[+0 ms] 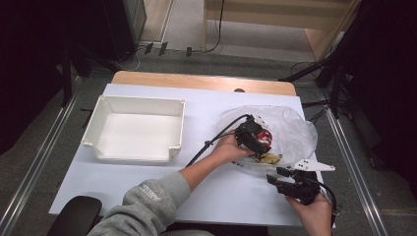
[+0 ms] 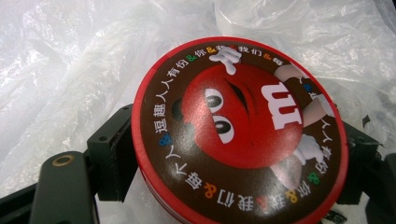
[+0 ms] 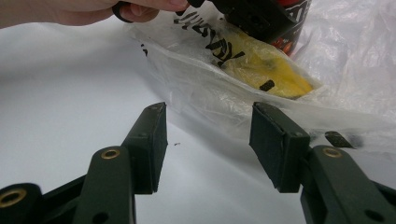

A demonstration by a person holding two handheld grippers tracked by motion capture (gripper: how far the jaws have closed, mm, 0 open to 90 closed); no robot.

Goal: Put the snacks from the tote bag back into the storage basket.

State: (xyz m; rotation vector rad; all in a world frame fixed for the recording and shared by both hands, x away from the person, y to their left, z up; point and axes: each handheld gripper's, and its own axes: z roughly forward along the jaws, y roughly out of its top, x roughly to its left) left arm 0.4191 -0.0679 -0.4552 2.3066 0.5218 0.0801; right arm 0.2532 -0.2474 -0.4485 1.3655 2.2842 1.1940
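Note:
A round red candy tin point(image 2: 243, 135) with a cartoon face on its brown lid sits between the jaws of my left gripper point(image 2: 233, 158), which is shut on its sides. In the high view that gripper point(image 1: 256, 138) holds the tin point(image 1: 265, 135) over a crumpled clear plastic bag point(image 1: 295, 130) at the table's right. A yellow packet point(image 3: 268, 74) lies inside the bag's near edge, just below the tin point(image 3: 294, 25). My right gripper point(image 3: 210, 133) stands open just above the white table, a little short of the bag's edge point(image 3: 196, 88), with nothing between its jaws. It shows in the high view point(image 1: 274, 175) near the front right.
A white rectangular tray point(image 1: 101, 142) stands on the left half of the white table point(image 1: 206, 182). A person's left forearm in a grey sleeve point(image 1: 152, 196) crosses the table's middle toward the bag. A cable point(image 1: 216, 137) trails from the left gripper.

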